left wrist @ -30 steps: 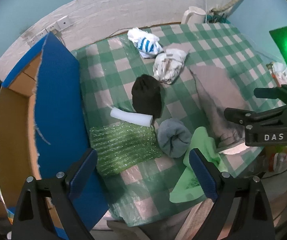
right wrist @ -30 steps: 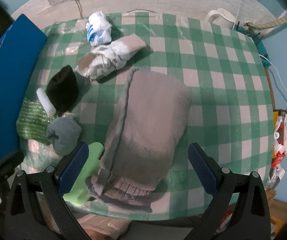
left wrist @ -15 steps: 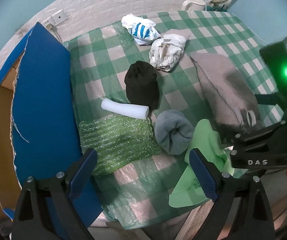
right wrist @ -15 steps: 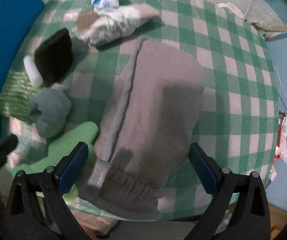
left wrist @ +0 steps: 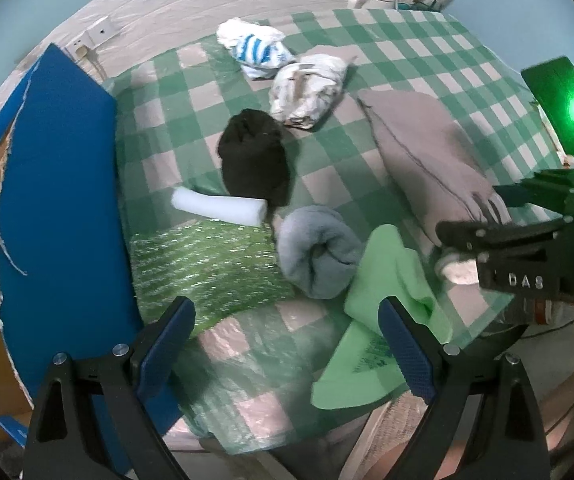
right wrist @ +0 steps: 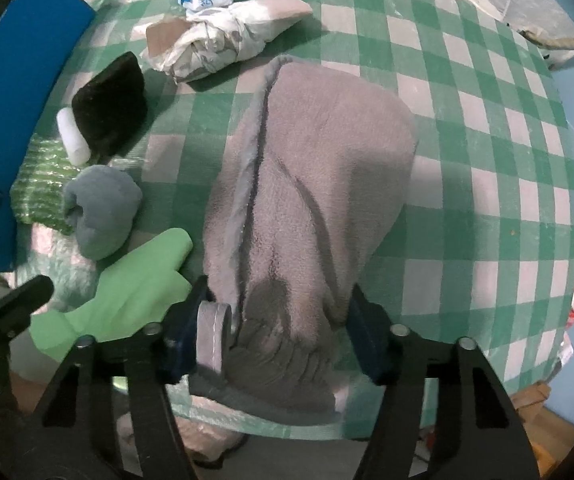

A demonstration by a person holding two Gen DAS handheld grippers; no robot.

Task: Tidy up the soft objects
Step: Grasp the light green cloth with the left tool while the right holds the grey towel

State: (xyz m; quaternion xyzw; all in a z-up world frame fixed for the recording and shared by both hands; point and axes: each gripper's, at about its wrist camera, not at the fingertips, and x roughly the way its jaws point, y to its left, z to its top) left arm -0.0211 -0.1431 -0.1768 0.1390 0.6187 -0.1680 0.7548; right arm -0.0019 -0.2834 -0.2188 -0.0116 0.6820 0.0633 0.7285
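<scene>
Now the right gripper (right wrist: 277, 334) is pointing straight down over the near edge of the checked tablecloth (right wrist: 487, 184), and its jaws are closing around the bunched hem of the grey fleece garment (right wrist: 311, 184). Fabric is sitting between the blue pads; the left pad is pressing a folded cuff, the right one is touching the gathered cloth. The rest of the garment is stretching away from the fingertips toward the far side of the table.

Just left of those fingers, the light green cloth (right wrist: 127, 296) is lying half over the table edge, touching the fleece. Beyond it, the rolled grey sock (right wrist: 103, 216) is resting, and farther still the black beanie (right wrist: 107, 104) with the white foam roll (right wrist: 73, 142) against it.

Meanwhile the left gripper (left wrist: 287, 344) is hovering with its jaws spread wide and nothing between them. Straight ahead of its fingers the green bubble wrap (left wrist: 207, 268) is lying flat, and the green cloth is sitting by its right finger. Off to its left, the blue flap of a cardboard box (left wrist: 55, 200) is standing up. Far ahead, a white wrapped bundle (left wrist: 307, 92) and a blue-striped white bundle (left wrist: 255, 48) are lying near each other.
</scene>
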